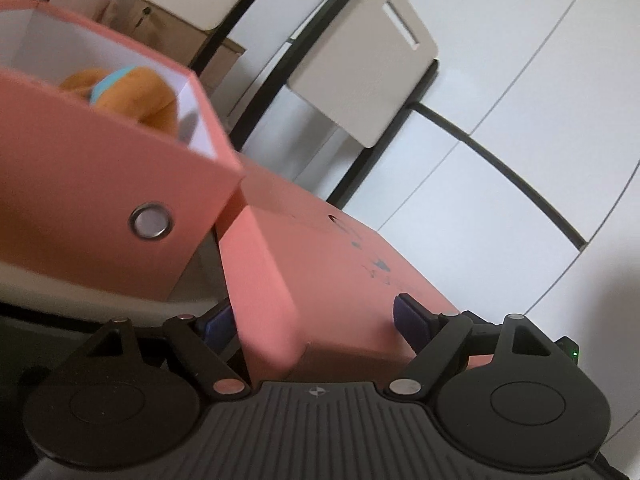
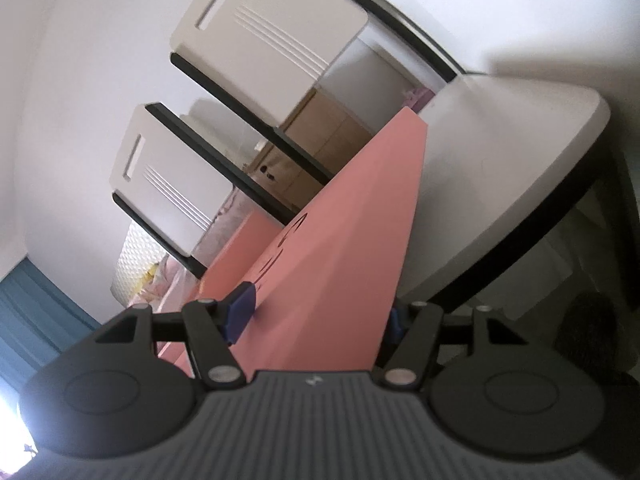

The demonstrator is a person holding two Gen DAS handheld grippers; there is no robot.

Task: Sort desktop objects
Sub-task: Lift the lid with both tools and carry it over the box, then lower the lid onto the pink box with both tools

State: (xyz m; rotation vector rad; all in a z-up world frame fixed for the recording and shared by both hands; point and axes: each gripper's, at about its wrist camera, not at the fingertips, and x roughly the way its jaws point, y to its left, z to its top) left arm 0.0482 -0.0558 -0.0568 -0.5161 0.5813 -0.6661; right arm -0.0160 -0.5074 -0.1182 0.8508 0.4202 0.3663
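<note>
A pink storage box (image 1: 100,184) stands open at the left of the left wrist view, with an orange and blue plush toy (image 1: 132,96) inside. A pink lid (image 1: 340,260) with small dark print is tilted beside the box. My left gripper (image 1: 316,320) is shut on one edge of the lid, its blue pads (image 1: 408,316) on either side of the rim. In the right wrist view the same pink lid (image 2: 344,240) runs up and away, and my right gripper (image 2: 320,316) is shut on its other edge.
Beige chair backs (image 2: 260,32) with black frames stand behind. A white table top (image 2: 500,184) lies to the right of the lid. Cardboard boxes (image 2: 320,148) sit on the floor beyond. A white wall and panels (image 1: 520,140) fill the background.
</note>
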